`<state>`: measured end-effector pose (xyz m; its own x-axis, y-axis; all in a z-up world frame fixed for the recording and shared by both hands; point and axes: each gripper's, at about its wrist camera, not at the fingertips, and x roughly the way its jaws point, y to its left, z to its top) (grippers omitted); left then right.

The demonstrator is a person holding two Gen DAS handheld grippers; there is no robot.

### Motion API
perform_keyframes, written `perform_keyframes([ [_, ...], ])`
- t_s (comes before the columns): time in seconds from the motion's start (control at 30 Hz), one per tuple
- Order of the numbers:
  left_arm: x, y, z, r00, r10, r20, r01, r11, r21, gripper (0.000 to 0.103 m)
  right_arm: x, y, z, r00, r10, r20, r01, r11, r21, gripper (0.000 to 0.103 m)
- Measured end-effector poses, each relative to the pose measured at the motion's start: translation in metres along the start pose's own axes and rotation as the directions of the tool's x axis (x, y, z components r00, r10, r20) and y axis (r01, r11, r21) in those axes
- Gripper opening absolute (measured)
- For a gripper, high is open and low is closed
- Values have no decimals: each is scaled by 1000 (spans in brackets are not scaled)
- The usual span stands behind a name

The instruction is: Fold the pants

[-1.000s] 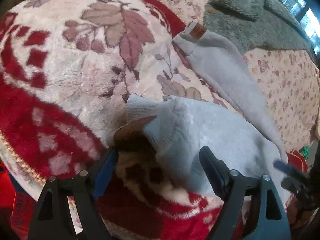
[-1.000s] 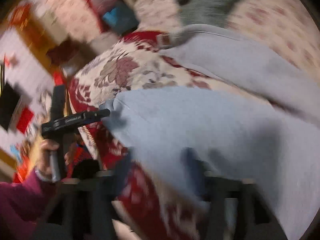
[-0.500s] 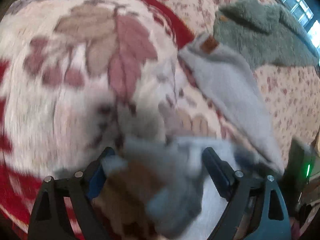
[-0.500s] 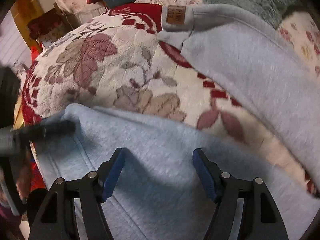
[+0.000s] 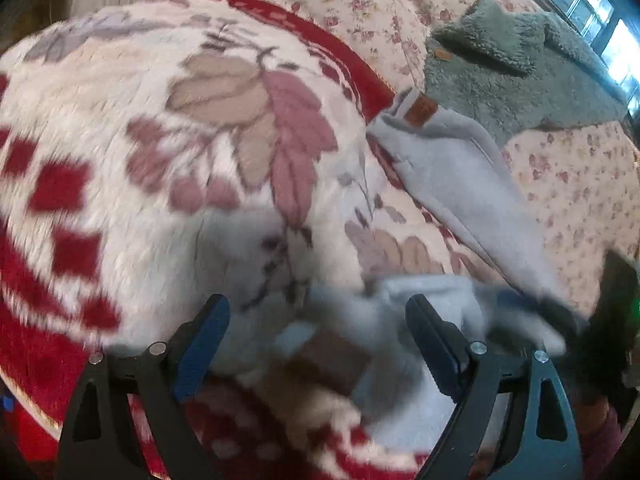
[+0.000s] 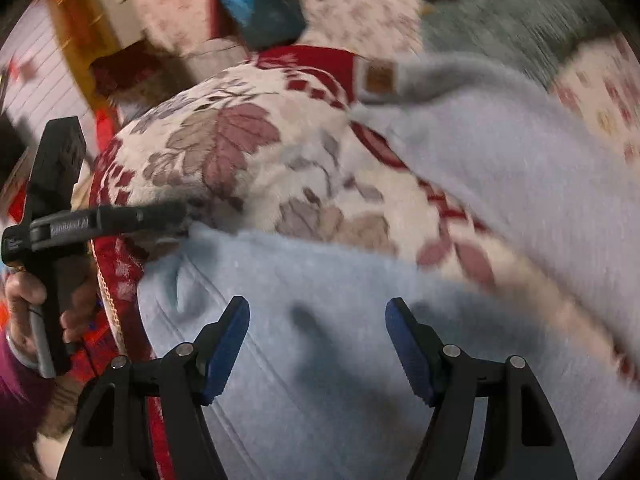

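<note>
Light grey-blue pants (image 6: pixel 360 380) lie on a red and cream floral blanket (image 6: pixel 240 148). One leg (image 5: pixel 460 184) runs away to the far right and ends in a cuff with a brown patch (image 5: pixel 420 110). My left gripper (image 5: pixel 316 320) is open, its jaws either side of the blurred near end of the pants (image 5: pixel 400 320). My right gripper (image 6: pixel 318 320) is open and hovers just above the other leg. The left gripper also shows in the right wrist view (image 6: pixel 160 214), at that leg's end.
A grey-green fleece garment (image 5: pixel 520 64) lies at the far right on a flowered bedspread (image 5: pixel 580 184). The blanket's edge (image 6: pixel 108 300) drops off at the left of the right wrist view. Boxes and a blue item (image 6: pixel 260 12) lie beyond the bed.
Both grippers have moved over the pants with blur. The left gripper has come closer to the pants end, which now lies between its jaws. The right gripper has drawn back a little.
</note>
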<state>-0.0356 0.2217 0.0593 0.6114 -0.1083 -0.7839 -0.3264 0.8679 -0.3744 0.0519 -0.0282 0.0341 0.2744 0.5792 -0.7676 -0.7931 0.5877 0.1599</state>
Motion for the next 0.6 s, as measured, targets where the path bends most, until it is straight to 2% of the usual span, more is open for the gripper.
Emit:
perform_keyframes([
  [0.07,-5,1,-9,1000,-4,-12,4,1000,10,89,12,5,21,1000,14,-20,-16,997,-79,75],
  [0.13,-6,1,-23,999,0,-41,1,1000,18,92,31,8,37,996,62,-68,-71,988,-134,75],
  [0.2,-2,0,-34,997,-12,-81,13,1000,9,92,53,13,50,982,134,-134,-157,972,-174,75],
  [0.3,5,0,-43,994,-32,-105,33,999,0,92,80,22,62,961,187,-206,-236,939,-251,74],
  [0.37,12,-2,-48,991,-42,-125,42,999,-1,92,91,26,68,941,228,-251,-294,918,-267,70],
  [0.4,14,-3,-50,991,-43,-129,43,999,-1,92,98,28,70,927,241,-289,-322,906,-276,64],
  [0.53,16,-2,-54,992,-35,-124,38,999,19,93,116,43,64,865,247,-436,-404,858,-317,41],
  [0.6,19,-5,-53,991,-31,-128,35,999,29,99,121,52,60,849,226,-477,-412,849,-332,36],
])
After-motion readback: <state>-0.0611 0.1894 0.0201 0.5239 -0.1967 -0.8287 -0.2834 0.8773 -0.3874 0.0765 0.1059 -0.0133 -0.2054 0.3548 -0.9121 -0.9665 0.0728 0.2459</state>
